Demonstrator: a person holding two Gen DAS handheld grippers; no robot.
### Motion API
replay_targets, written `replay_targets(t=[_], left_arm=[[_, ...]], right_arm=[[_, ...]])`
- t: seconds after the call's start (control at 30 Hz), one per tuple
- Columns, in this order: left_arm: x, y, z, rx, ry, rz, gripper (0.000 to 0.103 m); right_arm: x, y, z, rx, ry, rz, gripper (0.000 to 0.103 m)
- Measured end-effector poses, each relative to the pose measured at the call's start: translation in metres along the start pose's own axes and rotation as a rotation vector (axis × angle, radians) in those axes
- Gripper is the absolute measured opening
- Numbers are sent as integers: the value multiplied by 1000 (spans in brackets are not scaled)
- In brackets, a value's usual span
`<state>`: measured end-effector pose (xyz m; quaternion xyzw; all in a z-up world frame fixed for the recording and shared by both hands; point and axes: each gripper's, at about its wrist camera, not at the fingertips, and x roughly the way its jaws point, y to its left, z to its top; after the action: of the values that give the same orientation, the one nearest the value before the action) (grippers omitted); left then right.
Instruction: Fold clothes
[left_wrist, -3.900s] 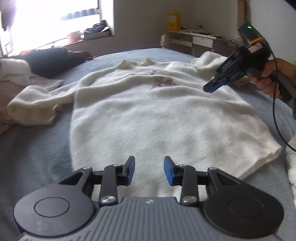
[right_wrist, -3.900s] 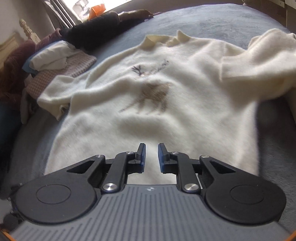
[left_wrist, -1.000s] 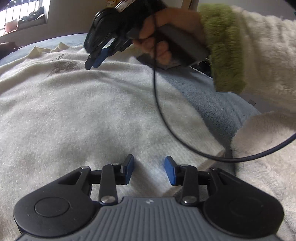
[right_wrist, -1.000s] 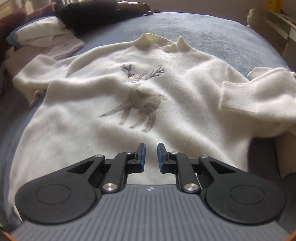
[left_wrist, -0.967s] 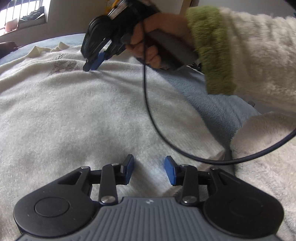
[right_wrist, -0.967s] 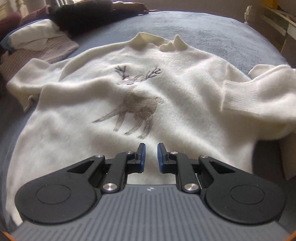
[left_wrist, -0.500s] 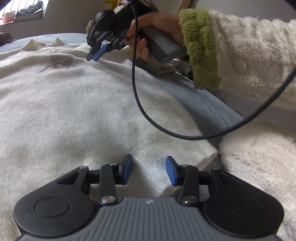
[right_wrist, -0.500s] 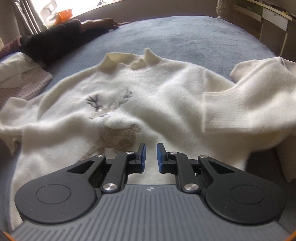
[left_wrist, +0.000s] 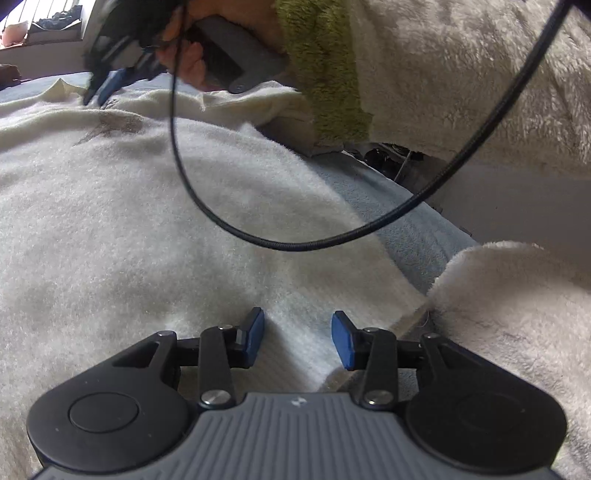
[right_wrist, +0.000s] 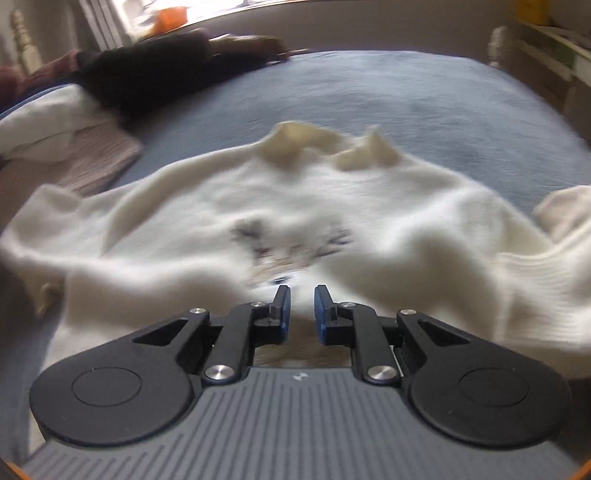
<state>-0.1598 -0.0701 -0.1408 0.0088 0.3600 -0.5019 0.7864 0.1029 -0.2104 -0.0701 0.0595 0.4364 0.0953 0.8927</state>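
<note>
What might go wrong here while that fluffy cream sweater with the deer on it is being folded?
Two risks stand out. The black cable hangs in a loop low over the fluffy cream sweater and might snag or drag it. The right gripper is pushing the knit into ridges around the deer picture, so a fold could set in wrinkles. The left gripper is open at the hem, holding nothing.

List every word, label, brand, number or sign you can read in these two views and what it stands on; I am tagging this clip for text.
No readable words or numbers.
Left gripper body: a small pale emblem, no letters.
Right gripper body: the same small emblem, no letters.
Sweater: a deer motif, blurred; a picture, not text.
Yellow object on the far shelf: any print is too blurred to read.
</note>
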Motion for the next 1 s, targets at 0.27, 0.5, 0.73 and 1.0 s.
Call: replay_targets(t=[0.27, 0.5, 0.73, 1.0], left_arm=[[3, -1, 1, 2, -1, 4, 42], [5, 1, 0, -12, -10, -17, 43], [5, -2, 0, 19, 1, -16, 46], [1, -4, -3, 22, -4, -19, 46]], right_arm=[[85, 27, 40, 130, 22, 53, 8], [50, 69, 34, 2, 93, 205, 14], [127, 72, 75, 136, 58, 221, 13], [76, 82, 52, 18, 150, 341, 16]])
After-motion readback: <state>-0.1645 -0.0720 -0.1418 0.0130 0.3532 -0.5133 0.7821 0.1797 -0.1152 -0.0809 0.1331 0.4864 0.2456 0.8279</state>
